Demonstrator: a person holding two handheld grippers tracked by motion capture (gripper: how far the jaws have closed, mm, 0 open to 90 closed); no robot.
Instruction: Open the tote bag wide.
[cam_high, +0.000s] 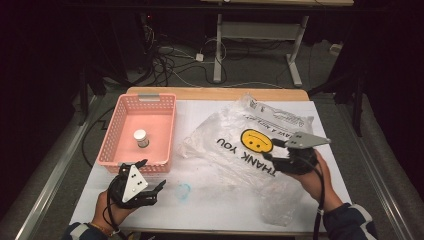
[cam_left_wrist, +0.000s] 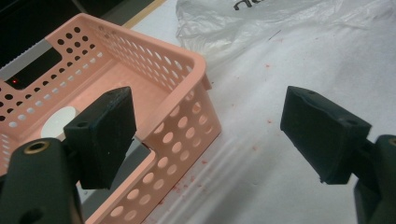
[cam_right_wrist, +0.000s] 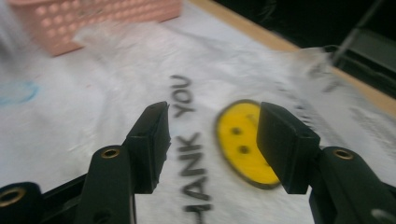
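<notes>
The right gripper (cam_high: 274, 148) hangs over the clear plastic bag (cam_high: 250, 150), its jaws apart with nothing between them; the bag's yellow smiley face (cam_right_wrist: 245, 142) lies just under the gap. The bag lies crumpled on the right half of the desk (cam_high: 210, 210), which has a white cover. The left gripper (cam_high: 152, 175) is released too, at the near corner of the pink basket (cam_high: 165, 107), one jaw over its rim. A small white jar (cam_high: 141, 137) stands inside the basket. Behind the desk are a dark floor with cables (cam_high: 170, 60) and another table's legs (cam_high: 218, 50).
</notes>
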